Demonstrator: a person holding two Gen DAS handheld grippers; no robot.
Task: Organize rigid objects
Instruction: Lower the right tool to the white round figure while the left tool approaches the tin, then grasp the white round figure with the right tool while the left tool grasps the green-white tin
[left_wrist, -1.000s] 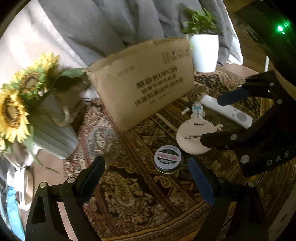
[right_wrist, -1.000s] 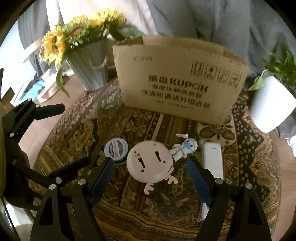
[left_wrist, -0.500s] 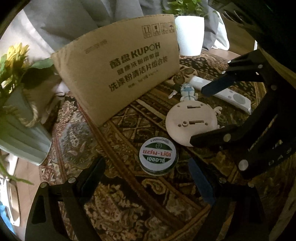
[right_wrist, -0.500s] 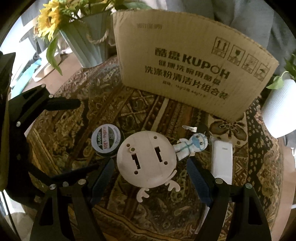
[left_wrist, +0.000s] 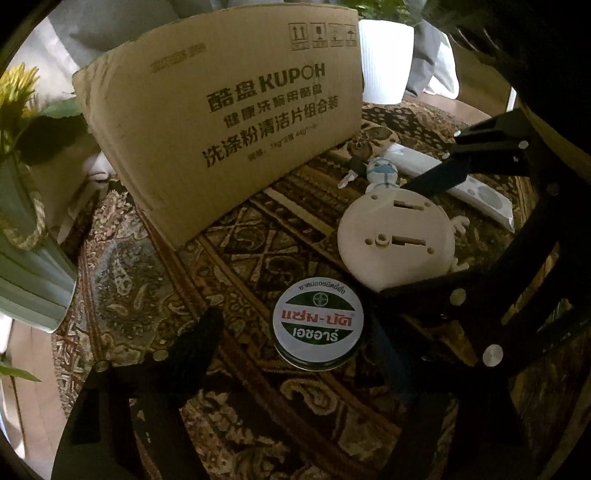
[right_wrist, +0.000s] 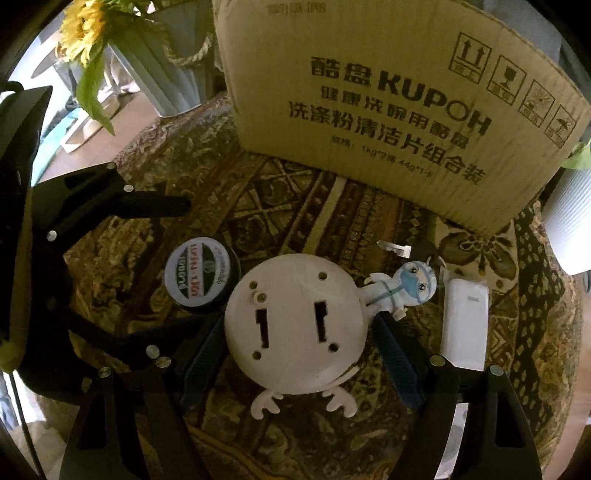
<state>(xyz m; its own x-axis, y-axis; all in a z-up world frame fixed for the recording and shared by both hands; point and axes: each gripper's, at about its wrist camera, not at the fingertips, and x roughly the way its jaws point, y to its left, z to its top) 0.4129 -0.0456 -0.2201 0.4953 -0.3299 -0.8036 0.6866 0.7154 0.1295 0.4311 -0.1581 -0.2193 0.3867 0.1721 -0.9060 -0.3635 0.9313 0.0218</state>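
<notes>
straddling the round balm tin (left_wrist: 318, 325), your left gripper (left_wrist: 295, 332) has its fingers spread wide, one dark finger (left_wrist: 192, 343) to the tin's left and the other to its right, with neither seen touching the tin. the tin lies flat, label up, on the patterned rug-like cover (left_wrist: 155, 280) of the table. just beyond it and to its right lies the white round disc with small antlers (left_wrist: 395, 236), underside up, showing two slots and several holes. your right gripper (right_wrist: 295, 354) brackets this disc with its fingers apart; the blue-padded fingers (right_wrist: 397, 354) sit close on either side of the disc, and contact cannot be confirmed. in the right wrist view the tin (right_wrist: 201, 275) sits just left of the disc (right_wrist: 295, 321), the two nearly touching. a small masked figurine (right_wrist: 400, 288) lies at the disc's upper right edge, beside a white remote (right_wrist: 465, 321) lying lengthwise. a tiny pale clip-like piece (right_wrist: 397, 248) rests near the figurine. behind all of these stands a cardboard box (right_wrist: 388, 110) printed "kupoh". a ribbed vase of sunflowers (right_wrist: 147, 62) stands left of the box, and a white planter (left_wrist: 384, 59) stands to its right.
</notes>
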